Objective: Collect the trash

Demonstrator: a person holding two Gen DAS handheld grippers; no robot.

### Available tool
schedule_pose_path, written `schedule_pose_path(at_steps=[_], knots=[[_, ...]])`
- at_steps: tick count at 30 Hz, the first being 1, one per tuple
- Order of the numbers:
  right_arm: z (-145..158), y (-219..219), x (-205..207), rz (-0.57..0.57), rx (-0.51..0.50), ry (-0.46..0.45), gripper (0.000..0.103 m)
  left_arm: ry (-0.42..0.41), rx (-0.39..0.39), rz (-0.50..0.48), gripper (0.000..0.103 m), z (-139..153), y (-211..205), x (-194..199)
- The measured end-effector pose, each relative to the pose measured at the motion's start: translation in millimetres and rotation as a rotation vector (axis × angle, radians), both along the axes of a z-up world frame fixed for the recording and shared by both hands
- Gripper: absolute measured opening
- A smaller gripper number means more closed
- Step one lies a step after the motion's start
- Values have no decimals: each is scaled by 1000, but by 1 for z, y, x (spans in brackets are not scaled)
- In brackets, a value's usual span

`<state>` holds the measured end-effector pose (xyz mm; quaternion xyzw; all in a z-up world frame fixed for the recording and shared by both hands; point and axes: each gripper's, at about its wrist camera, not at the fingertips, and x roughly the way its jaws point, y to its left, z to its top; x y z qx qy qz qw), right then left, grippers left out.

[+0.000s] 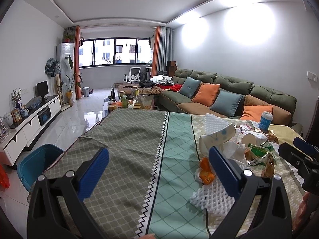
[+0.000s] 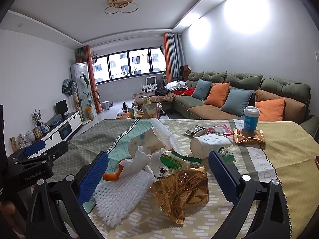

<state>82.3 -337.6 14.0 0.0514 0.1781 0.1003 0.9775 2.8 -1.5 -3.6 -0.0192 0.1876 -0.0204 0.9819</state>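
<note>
Living-room table (image 2: pixel 289 139), patterned cloth, trash pile (image 2: pixel 165 171) heaped mid-table. Right gripper (image 2: pixel 157 171) gapes around the gold wrapper (image 2: pixel 183 191), probably lining up a grab; left gripper (image 1: pixel 159 171) spread too, holding nothing, just beside the pile.

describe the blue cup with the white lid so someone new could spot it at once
Start at the green sofa, then drop to the cloth-covered table in front of it. At the table's far right edge, the blue cup with a white lid stands on a gold foil wrapper. It is the only cup upright; the white paper cups nearby lie tipped over.
</note>
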Motion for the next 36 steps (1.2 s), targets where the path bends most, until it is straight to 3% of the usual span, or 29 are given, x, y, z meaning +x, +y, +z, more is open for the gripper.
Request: schedule_pose_path(at_steps=[13,19,24,28,36], knots=[[-6,-12,3,12,15,55,100,33,-3,-80,100,-6,2,2],[-12,-22,10,18,33,131,97,71,13,-194,100,-15,-10,0],[-24,-22,17,48,39,204,85,120,44,-301,100,-28,-26,-4],[-33,-19,20,73,35,228,83,142,55,-363,100,-35,-37,-8],[-41,-25,25,64,44,284,50,164,146,-463,92,-48,-71,-19]])
